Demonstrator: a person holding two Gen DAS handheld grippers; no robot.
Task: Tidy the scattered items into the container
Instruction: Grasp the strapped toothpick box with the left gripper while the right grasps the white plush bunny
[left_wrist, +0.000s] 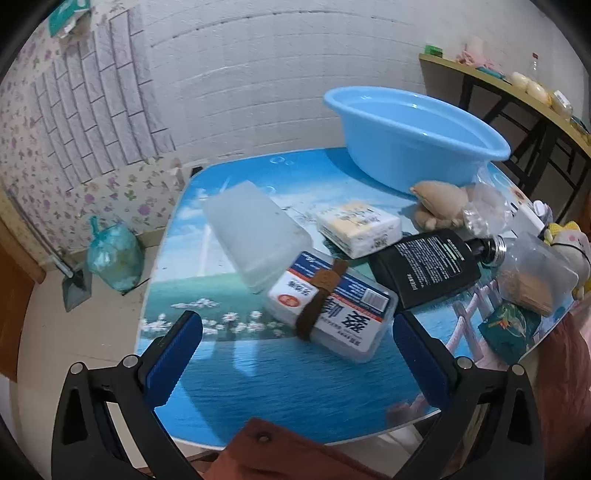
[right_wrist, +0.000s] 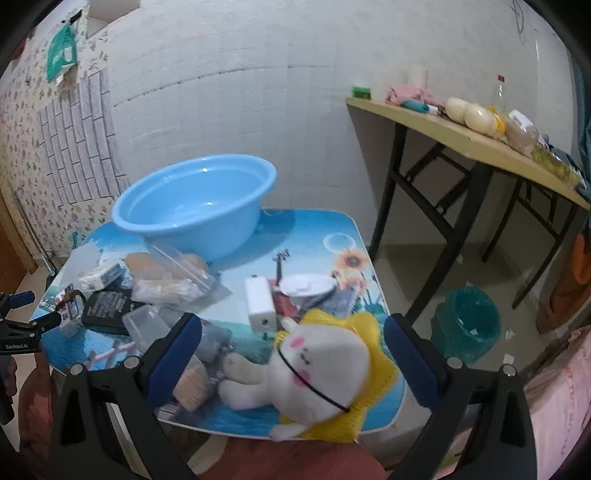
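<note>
A: Where does the left gripper (left_wrist: 297, 345) stand?

B: Low in the left wrist view, jaws spread wide with nothing held. Between its blue pads (left_wrist: 173, 360), further up the frame, lies a labelled box (left_wrist: 332, 306) with a brown strap (left_wrist: 320, 301) round it, on the sea-printed table (left_wrist: 258, 376).

A: And the other one?

B: The right gripper (right_wrist: 291, 363) is also wide open and grips nothing. A white plush toy (right_wrist: 314, 369) with yellow trim lies between its fingers at the lower centre of the right wrist view; whether a pad touches it I cannot tell.

A: The container?

B: The blue basin (left_wrist: 413, 136) sits at the table's far side, upper right in the left view, upper left in the right view. It looks empty. A black bottle (left_wrist: 428, 266), a yellow-white soap box (left_wrist: 360, 227) and a frosted plastic case (left_wrist: 255, 236) lie scattered below it.
</note>
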